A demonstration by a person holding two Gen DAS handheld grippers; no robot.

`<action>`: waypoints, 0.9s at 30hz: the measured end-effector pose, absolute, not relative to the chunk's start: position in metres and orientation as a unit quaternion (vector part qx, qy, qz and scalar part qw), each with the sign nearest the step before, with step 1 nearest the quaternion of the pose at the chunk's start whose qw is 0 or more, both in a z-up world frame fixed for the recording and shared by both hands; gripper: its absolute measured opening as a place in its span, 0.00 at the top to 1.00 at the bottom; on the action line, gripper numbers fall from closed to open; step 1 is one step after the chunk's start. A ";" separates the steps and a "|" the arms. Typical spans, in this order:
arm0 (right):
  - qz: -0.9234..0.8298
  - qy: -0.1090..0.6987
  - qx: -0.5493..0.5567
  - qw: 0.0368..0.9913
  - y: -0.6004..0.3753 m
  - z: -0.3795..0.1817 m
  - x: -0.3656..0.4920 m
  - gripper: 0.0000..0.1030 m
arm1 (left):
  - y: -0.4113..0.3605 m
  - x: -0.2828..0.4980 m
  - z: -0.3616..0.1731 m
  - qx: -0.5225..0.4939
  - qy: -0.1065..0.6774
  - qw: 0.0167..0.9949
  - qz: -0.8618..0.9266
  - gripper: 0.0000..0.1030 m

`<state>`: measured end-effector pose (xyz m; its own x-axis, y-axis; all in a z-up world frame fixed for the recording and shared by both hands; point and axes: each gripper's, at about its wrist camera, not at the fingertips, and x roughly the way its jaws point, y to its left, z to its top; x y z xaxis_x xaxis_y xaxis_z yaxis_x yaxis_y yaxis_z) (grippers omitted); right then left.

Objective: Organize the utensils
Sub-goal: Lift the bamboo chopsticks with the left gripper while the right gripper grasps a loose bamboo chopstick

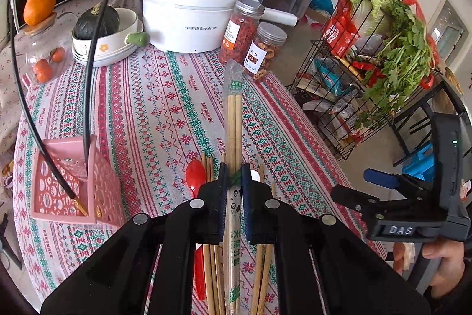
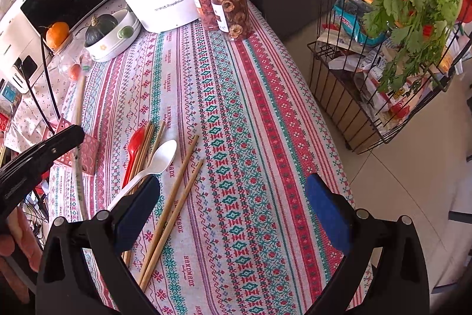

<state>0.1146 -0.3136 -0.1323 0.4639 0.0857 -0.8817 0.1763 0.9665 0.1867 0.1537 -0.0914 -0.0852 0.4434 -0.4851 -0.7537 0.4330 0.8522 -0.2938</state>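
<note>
Your left claw is clamped on a plastic-wrapped pair of chopsticks, gripped low on its length, so most of the pair stands out ahead of the pads and could swing or slide in the slick wrapper if you tilt it fast. Directly under that claw lie loose chopsticks and a red spoon on the tabletop; dip and you would scatter them. Ahead and to its left sits the pink basket, where a black cable already dangles, a likely snag for the long end. Your right claw hangs wide open, holding nothing, over bare cloth, a white spoon by its left pad. How many chopsticks lie beneath the left claw is hidden, and the basket's inside is probably empty, though it is hard to read.
</note>
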 end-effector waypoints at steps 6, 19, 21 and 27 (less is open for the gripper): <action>-0.011 0.543 0.109 0.833 -0.286 -0.152 0.126 0.07 | -0.047 0.109 -0.057 -0.043 0.428 0.860 -0.274 0.92; 0.023 0.587 0.110 0.802 -0.242 -0.191 0.161 0.72 | 0.015 0.090 -0.051 -0.079 0.392 0.882 -0.251 0.92; 0.023 0.591 0.104 0.800 -0.235 -0.194 0.167 0.79 | 0.018 0.091 -0.050 -0.080 0.391 0.882 -0.251 0.92; -0.018 0.601 0.046 0.798 -0.225 -0.201 0.175 0.82 | 0.024 0.090 -0.048 -0.078 0.386 0.885 -0.249 0.92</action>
<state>0.1755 -0.2252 -0.2007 0.2774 0.0270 -0.9604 0.0834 0.9952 0.0521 0.0900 0.0245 -0.0483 0.5776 -0.5006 -0.6448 0.3805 0.8640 -0.3299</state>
